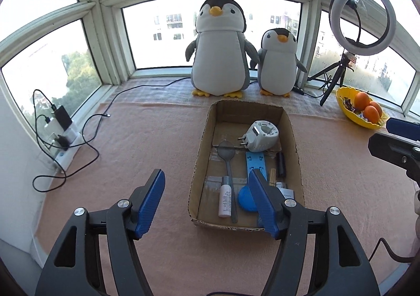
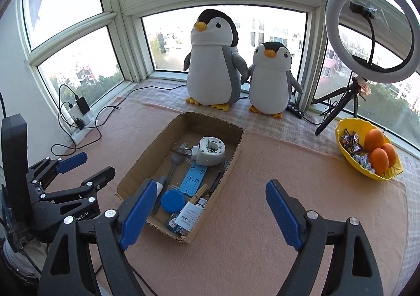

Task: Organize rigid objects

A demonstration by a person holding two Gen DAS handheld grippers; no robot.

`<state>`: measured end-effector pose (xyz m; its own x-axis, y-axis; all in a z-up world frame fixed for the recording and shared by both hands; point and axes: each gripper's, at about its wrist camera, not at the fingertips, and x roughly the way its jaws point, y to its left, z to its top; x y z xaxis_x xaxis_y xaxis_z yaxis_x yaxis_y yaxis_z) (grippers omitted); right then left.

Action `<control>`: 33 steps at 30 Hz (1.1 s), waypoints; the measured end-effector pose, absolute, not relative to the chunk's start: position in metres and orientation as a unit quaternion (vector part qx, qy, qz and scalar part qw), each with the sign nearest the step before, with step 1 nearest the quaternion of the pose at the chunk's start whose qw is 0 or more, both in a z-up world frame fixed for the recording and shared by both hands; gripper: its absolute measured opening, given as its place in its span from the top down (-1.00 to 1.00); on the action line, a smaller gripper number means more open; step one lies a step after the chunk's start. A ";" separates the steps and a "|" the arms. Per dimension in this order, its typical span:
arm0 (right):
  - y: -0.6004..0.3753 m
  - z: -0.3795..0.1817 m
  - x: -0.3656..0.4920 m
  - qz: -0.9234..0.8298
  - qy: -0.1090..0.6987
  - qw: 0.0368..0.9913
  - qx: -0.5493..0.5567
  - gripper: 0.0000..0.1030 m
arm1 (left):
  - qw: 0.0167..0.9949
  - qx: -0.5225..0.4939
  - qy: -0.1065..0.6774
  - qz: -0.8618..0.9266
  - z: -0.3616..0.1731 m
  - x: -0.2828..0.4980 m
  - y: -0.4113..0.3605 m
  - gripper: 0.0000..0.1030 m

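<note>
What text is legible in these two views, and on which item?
"oot.AI": on the black body of the left tool, start of the word cut off.
White bottle in the cardboard box: printed label, too small to read.
White card at the box's near end: lines of print and small marks, blurred, unreadable.
Nothing else readable.

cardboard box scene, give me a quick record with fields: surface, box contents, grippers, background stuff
surface: pink cloth
container: open cardboard box, lying flat on the cloth
box contents: white plug-in device, grey spoon, light blue stand, blue round lid, small white bottle, other small items
left gripper: open, empty, above the cloth at the box's near left
right gripper: open, empty
background: two plush penguins, ring light, yellow bowl with oranges
</note>
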<state>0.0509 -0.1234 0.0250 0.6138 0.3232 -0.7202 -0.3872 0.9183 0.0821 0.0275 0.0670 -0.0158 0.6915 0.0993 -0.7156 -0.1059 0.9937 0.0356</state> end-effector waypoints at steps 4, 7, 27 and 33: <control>-0.132 0.035 0.040 0.188 0.380 0.905 -0.030 -0.68 | 0.924 -0.007 0.379 0.052 -0.004 0.017 0.060 -0.50; -0.138 0.038 0.033 0.180 0.374 0.909 -0.029 -0.70 | 0.927 -0.003 0.372 0.051 0.004 0.011 0.055 -0.53; -0.157 0.034 0.018 0.153 0.373 0.915 -0.018 -0.76 | 0.927 -0.005 0.374 0.043 0.010 0.002 0.046 -0.57; -0.157 0.033 0.018 0.152 0.374 0.915 -0.021 -0.76 | 0.926 -0.005 0.375 0.041 0.010 0.002 0.045 -0.57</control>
